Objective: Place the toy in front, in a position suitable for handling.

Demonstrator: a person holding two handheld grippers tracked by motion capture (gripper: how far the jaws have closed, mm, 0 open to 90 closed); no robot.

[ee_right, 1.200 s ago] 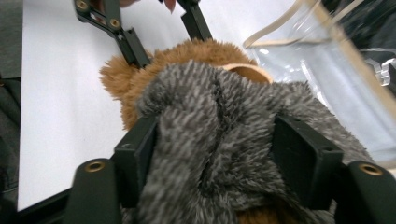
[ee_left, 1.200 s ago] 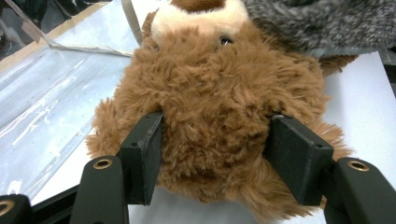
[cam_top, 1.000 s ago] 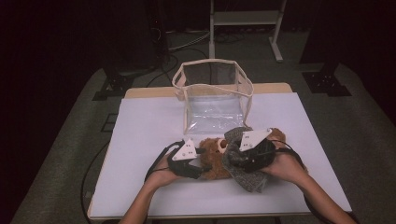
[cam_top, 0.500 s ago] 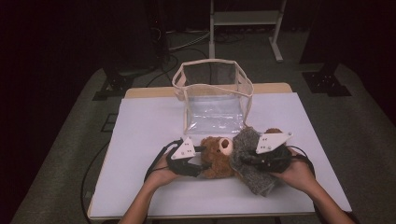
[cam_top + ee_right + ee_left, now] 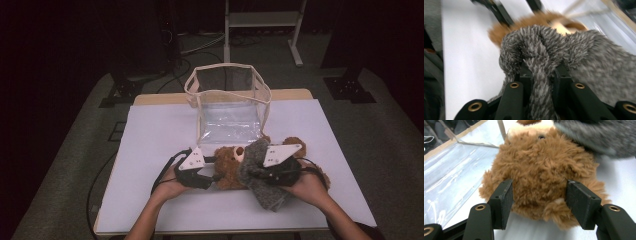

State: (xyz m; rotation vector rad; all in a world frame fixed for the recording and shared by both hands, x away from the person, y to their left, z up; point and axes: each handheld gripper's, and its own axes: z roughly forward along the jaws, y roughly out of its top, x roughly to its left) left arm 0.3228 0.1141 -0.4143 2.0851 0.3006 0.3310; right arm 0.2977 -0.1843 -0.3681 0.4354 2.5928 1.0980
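A brown teddy bear [image 5: 229,161] lies on the white table [image 5: 160,130], its snout toward the clear bag. My left gripper [image 5: 215,176] is shut on the bear's furry body [image 5: 541,157], one pad pressed into each side [image 5: 540,185]. A grey fuzzy cloth [image 5: 262,187] lies against the bear's right side. My right gripper [image 5: 258,172] has just been closing and now pinches a fold of that grey cloth [image 5: 584,57] between its jaws [image 5: 542,70]. The bear [image 5: 524,23] sits just behind the fold.
A clear plastic bag with a beige rim [image 5: 227,102] stands open just beyond the bear. Black cables trail from both grippers over the table. Dark floor and a white stand [image 5: 262,20] lie past the far edge.
My right gripper shifted to the right with the grey cloth, then came slightly back toward the bear, and its jaws shut on a fold. The left gripper stayed put on the bear.
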